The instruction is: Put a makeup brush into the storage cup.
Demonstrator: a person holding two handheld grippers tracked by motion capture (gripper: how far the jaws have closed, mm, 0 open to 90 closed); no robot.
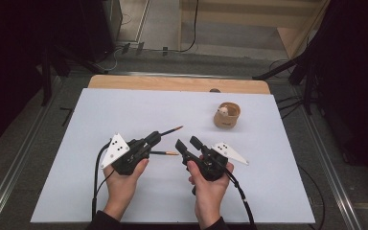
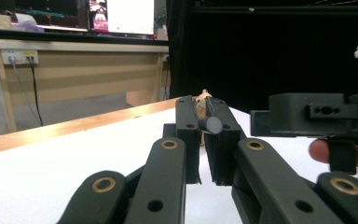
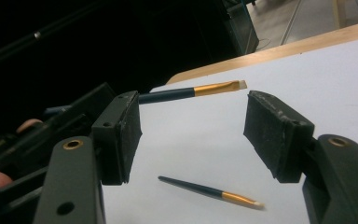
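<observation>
White sheet (image 1: pixel 124 191) covering wooden table (image 1: pixel 172 84), bare wood strip at far edge. Grey floor (image 1: pixel 24 143) around, metal rails (image 1: pixel 9 177) along both sides. Black stand legs (image 1: pixel 45 76) at left and right (image 1: pixel 309 81). Cables (image 1: pixel 191 28) trailing over floor beyond table. Light wooden bench (image 2: pixel 74 79) further back, wall socket (image 2: pixel 21 57) with 2 plugged cords, lit monitors (image 2: pixel 121 16) on top. Dark curtain (image 2: pixel 284 46) to the side. Even, dim indoor light.
</observation>
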